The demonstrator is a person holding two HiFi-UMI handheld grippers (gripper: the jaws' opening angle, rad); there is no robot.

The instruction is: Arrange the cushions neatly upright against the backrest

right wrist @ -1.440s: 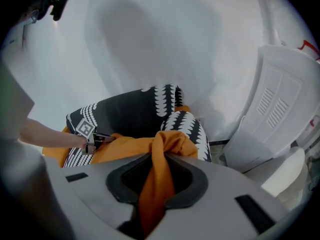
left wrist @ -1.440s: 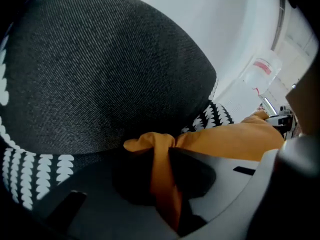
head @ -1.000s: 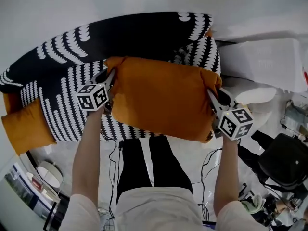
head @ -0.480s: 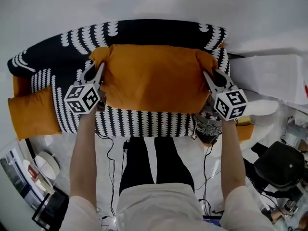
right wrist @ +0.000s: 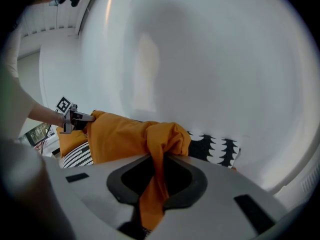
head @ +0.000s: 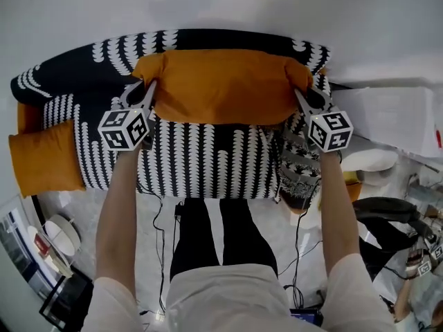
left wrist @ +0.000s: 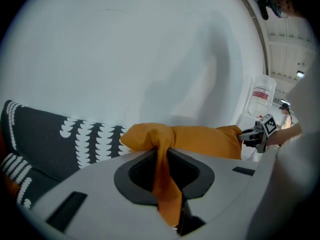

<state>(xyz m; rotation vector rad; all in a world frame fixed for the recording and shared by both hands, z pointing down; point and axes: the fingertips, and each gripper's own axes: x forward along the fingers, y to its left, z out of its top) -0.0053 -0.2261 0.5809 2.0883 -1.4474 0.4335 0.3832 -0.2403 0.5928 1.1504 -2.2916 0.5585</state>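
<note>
Left gripper (head: 147,92) is pinched narrow on the left corner of the orange cushion (head: 221,85), with the cloth bunched between its jaws. Right gripper (head: 304,101) is clamped the same way on the right corner, so I hold the cushion by its 2 ends.

It sits in the upper middle of the head view with its long side level, stretched between my grippers. It is in front of the black-and-white backrest (head: 208,39) and above the striped seat (head: 208,161). I cannot tell whether its back touches the backrest or whether its lower edge has met the seat.

I judge the step in hand to be placing this first cushion. Next, the lower edge has to settle on the seat and the top has to lean back. Then both corners should be let go together, so it does not twist or flop forward.

Further out, a second orange cushion (head: 43,166) lies at the left edge of the frame by the sofa's end, well away from the backrest. A patterned cushion (head: 299,168) slumps at the right end of the seat, below my right gripper. By my reckoning, both still need standing up. Behind the sofa is a plain white wall (head: 208,2), and cables (head: 160,213) trail on the floor at the bottom of the frame.
</note>
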